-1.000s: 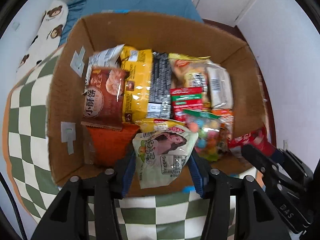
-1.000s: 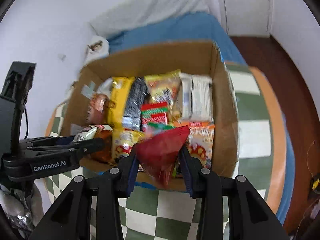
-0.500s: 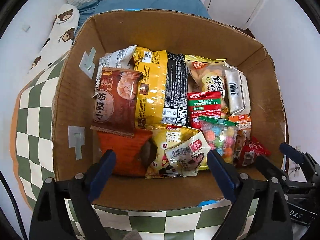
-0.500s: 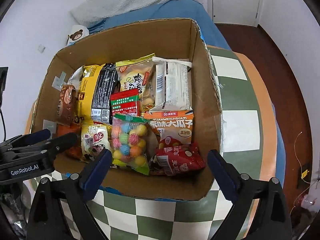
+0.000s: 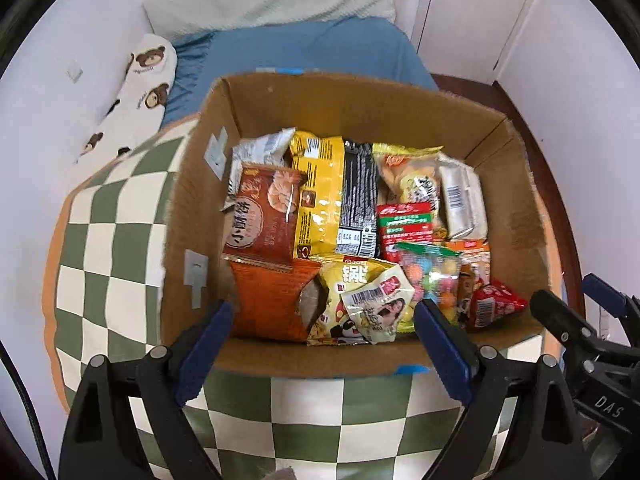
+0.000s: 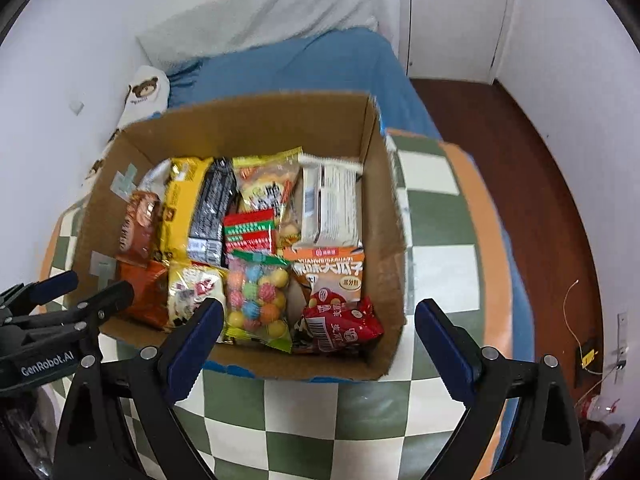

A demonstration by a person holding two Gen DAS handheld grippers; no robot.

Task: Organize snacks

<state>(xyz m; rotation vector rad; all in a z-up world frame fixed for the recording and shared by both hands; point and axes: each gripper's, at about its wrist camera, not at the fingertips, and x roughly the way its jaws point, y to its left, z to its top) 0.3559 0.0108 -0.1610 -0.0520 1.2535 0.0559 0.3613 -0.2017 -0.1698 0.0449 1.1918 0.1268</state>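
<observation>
A cardboard box sits on a green-and-white checked cloth and is packed with snack packets lying flat in 2 rough rows. Both grippers hover above its near edge with nothing between their blue pads.

The left gripper has its jaws spread wide and empty, over the near left part of the box. Just beyond them lies a small pale packet with a barcode on top of a yellow packet, beside an orange packet. A brown biscuit packet overlaps the orange one from behind.

The right gripper also has its jaws wide and empty, over the near right part of the box. Between and beyond them lie a clear bag of coloured balls and a red packet in the near right corner, touching an orange-and-white packet behind it.

In the far row are a yellow bag, a black striped packet, a red-and-green packet and a white packet. Behind the box is a bed with a blue sheet and a bear-print pillow.
</observation>
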